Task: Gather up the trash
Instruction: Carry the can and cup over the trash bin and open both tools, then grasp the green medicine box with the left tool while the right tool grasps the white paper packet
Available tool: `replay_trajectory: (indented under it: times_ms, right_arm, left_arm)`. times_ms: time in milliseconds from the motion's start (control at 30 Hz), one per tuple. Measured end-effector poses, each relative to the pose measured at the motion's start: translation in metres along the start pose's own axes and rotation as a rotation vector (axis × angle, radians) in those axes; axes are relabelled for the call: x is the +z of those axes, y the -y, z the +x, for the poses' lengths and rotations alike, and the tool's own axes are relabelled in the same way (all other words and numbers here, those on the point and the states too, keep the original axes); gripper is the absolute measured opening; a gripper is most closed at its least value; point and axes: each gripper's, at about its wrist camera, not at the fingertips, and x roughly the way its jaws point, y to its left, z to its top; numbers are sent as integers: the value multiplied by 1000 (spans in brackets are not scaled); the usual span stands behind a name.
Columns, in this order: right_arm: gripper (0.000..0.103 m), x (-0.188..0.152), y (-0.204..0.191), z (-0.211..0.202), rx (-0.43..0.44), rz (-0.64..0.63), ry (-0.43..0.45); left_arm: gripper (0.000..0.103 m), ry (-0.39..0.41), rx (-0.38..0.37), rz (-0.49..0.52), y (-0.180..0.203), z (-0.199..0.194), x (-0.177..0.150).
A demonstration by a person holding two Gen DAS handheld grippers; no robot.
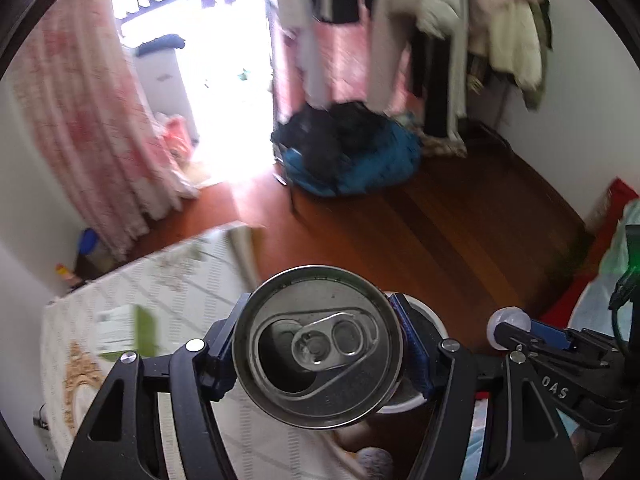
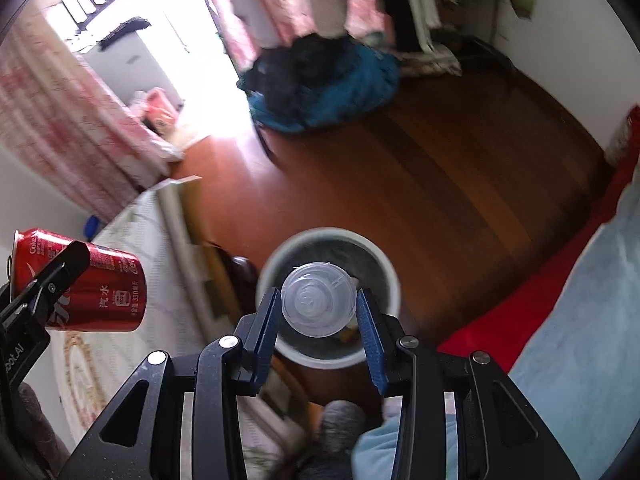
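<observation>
both grippers carried trash above the round bin.

the left gripper (image 1: 320, 344) clamped a red aluminium can (image 1: 318, 346) between ribbed blue pads, its silver top and opened pull tab facing the lens. the right gripper (image 2: 318, 312) pinched a clear, ridged plastic cup (image 2: 318, 300) directly over the white-rimmed cylindrical bin (image 2: 390, 276) on the glossy wooden floor (image 2: 460, 168), beside the corner of a pale patterned table (image 2: 140, 220).

A home bedroom: coats (image 1: 436, 4) hang on a rack by the white wall, pink curtains (image 1: 80, 120) frame a bright balcony door, a clothes heap (image 1: 352, 160) lies on the wood floor (image 1: 460, 216), and bedding (image 2: 580, 320) edges the right.
</observation>
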Motion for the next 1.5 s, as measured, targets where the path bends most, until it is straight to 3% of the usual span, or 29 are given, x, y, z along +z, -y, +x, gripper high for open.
replay_trajectory:
  times_ms: [300, 400, 433, 500, 567, 633, 733, 867, 1033, 1200, 1333, 1500]
  right_arm:
    - [41, -6, 63, 83, -3, 99, -149]
    - [41, -7, 68, 103, 7, 118, -177]
    - [41, -7, 69, 110, 18, 125, -186]
    - [41, -6, 69, 120, 38, 131, -201]
    - [51, -6, 68, 129, 63, 133, -211]
    - [85, -6, 66, 133, 67, 134, -220]
    - [101, -8, 57, 136, 32, 109, -229]
    - [103, -15, 44, 132, -57, 57, -232]
    - [103, -19, 22, 108, -87, 18, -204]
    - [103, -12, -23, 62, -30, -22, -131]
    - [103, -4, -88, 31, 53, -79, -91]
    - [103, -18, -181, 38, 147, -164, -129]
  left_arm:
    - [65, -315, -212, -15, 42, 115, 4]
    - [65, -394, -235, -51, 42, 144, 7]
    - [67, -406, -236, -64, 40, 149, 7]
    - [95, -424, -236, -99, 33, 160, 11]
    - [100, -434, -236, -134, 25, 164, 13]
    - [100, -440, -209, -142, 19, 165, 11]
    - [100, -415, -139, -121, 12, 157, 3]
    - [100, -382, -59, -117, -3, 144, -11]
    - [100, -349, 5, -135, -29, 122, -23]
    - [100, -233, 89, -187, -78, 70, -13]
    - [100, -149, 177, -229, -136, 26, -11]
    - [100, -131, 360, -273, -223, -4, -46]
